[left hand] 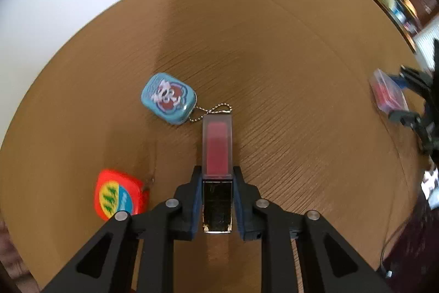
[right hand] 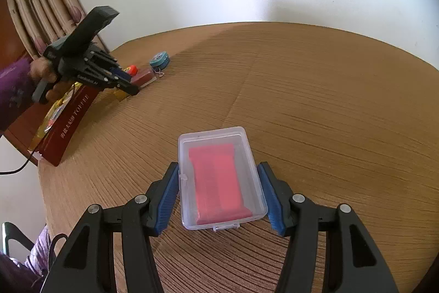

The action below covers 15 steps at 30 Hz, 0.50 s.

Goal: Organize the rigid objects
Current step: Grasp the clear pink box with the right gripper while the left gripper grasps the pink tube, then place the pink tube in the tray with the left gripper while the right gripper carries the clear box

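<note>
My left gripper (left hand: 217,175) is shut on a lip-gloss tube (left hand: 217,147) with a clear pink body and a dark gold cap, held low over the round wooden table (left hand: 288,73). A blue tin (left hand: 168,98) with a ball chain lies just ahead to the left. A red tape measure (left hand: 118,194) lies at the near left. My right gripper (right hand: 218,183) straddles a clear plastic box (right hand: 221,177) with a red insert; the blue pads stand at its two long sides, the left pad touching, a small gap on the right. The left gripper (right hand: 131,88) shows in the right wrist view.
A dark red toffee box (right hand: 65,125) lies at the table's left edge in the right wrist view. A white wall stands behind the table. The right gripper and clear box (left hand: 387,95) show at the far right of the left wrist view.
</note>
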Tool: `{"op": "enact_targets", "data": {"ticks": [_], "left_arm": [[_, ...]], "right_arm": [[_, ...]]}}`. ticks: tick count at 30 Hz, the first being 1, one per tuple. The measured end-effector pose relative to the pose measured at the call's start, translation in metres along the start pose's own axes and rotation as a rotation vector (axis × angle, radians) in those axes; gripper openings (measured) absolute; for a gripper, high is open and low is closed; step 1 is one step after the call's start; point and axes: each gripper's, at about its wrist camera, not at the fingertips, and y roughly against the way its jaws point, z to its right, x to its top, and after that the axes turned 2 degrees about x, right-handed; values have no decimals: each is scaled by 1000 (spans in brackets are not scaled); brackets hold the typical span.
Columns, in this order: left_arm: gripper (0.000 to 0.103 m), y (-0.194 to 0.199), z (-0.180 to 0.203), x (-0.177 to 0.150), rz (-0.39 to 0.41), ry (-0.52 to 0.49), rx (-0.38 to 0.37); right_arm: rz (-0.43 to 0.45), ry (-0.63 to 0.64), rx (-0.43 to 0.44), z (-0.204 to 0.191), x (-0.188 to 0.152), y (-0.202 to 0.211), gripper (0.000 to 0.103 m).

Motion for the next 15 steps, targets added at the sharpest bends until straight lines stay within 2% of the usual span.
{"op": "enact_targets", "data": {"ticks": [2,5,7,9,10,12,14,15], "left_arm": [[20,9,6,-12,39,104,-26],[20,32,28,-36,138,232,-47],[20,49,47,-64,190,363,-123],[20,62,63,-94,204,474,-208],[20,69,70,-114,213,523,-225],[20,81,78,-154,224,584,-226],[20,100,66,-198,251,688,-215],[20,109,65,-210,256,725,-209]], "right_arm": [[0,4,-4,0,0,0,54],[2,8,-14,-8,1,-6,54],[1,13,-21,-13,2,-11,54],[-2,19,-29,-15,2,-12,54],[-5,22,-34,-16,2,-13,54],[-9,30,-42,-19,2,-14,54],[-12,40,-54,-22,3,-17,54],[-15,49,-64,-25,2,-18,54]]}}
